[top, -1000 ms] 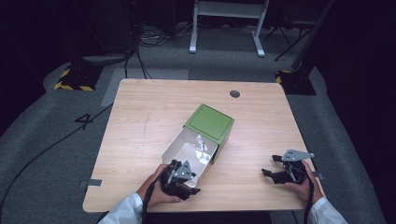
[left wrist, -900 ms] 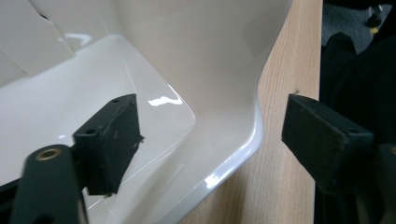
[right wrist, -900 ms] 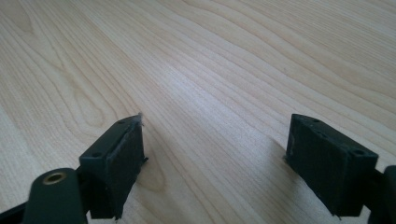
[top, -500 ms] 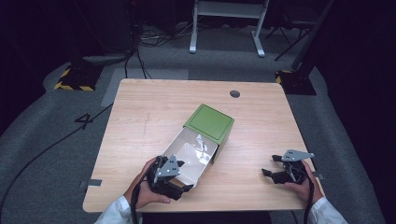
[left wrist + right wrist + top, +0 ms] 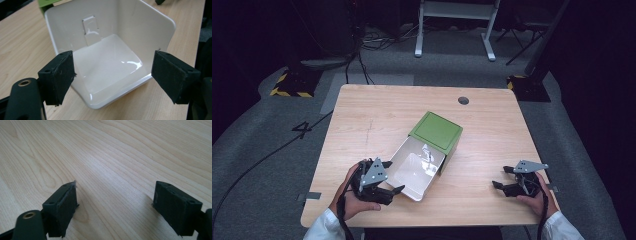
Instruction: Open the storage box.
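Observation:
A green box (image 5: 436,131) lies in the middle of the wooden table (image 5: 377,120), and a glossy white drawer (image 5: 412,172) slides out of it toward me. The white drawer (image 5: 110,30) looks empty, with a small raised tab on its far wall. My left gripper (image 5: 393,184) sits at the drawer's near left corner and is open. In its own view my left gripper (image 5: 113,66) has its jaws spread wide, one on each side of the drawer's near rim, touching nothing. My right gripper (image 5: 501,178) rests open near the table's front right, over bare wood (image 5: 115,195).
A round cable hole (image 5: 463,100) sits near the table's far edge. Beyond the table, cables (image 5: 362,47) and a white stand's legs (image 5: 454,30) lie on grey carpet. A strip of tape (image 5: 312,196) marks the front left edge.
My left gripper has moved left and slightly back, from in front of the drawer to its near left corner. The right gripper has stayed put.

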The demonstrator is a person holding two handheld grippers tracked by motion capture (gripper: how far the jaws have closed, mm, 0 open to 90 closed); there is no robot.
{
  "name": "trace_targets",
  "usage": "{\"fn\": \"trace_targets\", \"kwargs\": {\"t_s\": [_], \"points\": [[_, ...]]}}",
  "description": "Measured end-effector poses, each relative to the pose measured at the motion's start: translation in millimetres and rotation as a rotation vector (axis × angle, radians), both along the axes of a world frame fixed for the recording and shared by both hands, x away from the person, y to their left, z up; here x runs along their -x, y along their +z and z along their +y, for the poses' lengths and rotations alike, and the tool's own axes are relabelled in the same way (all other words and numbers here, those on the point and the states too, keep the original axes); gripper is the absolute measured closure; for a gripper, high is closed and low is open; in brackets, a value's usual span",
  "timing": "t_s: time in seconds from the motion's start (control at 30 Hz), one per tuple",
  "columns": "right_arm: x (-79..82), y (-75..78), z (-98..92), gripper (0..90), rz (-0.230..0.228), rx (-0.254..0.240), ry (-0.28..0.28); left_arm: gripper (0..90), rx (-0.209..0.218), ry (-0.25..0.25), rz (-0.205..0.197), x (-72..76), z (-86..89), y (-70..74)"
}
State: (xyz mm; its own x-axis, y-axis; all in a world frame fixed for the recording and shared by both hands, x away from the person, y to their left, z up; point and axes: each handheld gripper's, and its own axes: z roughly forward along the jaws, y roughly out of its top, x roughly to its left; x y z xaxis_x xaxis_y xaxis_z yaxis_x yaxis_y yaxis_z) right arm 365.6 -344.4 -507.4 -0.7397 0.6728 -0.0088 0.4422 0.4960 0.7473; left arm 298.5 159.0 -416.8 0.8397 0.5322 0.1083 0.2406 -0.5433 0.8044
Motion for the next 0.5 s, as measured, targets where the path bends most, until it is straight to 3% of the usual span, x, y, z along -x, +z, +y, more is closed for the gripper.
{"fn": "trace_targets", "kwargs": {"t_s": [0.23,0.37,0.5], "points": [[0.0,0.0,0.0,19.3,0.0,0.0,0.0,19.1,-0.022,0.071,-0.015,-4.7,15.9,0.2],[0.0,0.0,0.0,19.3,0.0,0.001,0.0,19.1,-0.055,0.115,-0.03,-9.4,22.4,-3.6],[0.0,0.0,0.0,19.3,0.0,0.0,0.0,19.2,-0.052,0.155,-0.034,-14.1,31.5,-7.4]]}}
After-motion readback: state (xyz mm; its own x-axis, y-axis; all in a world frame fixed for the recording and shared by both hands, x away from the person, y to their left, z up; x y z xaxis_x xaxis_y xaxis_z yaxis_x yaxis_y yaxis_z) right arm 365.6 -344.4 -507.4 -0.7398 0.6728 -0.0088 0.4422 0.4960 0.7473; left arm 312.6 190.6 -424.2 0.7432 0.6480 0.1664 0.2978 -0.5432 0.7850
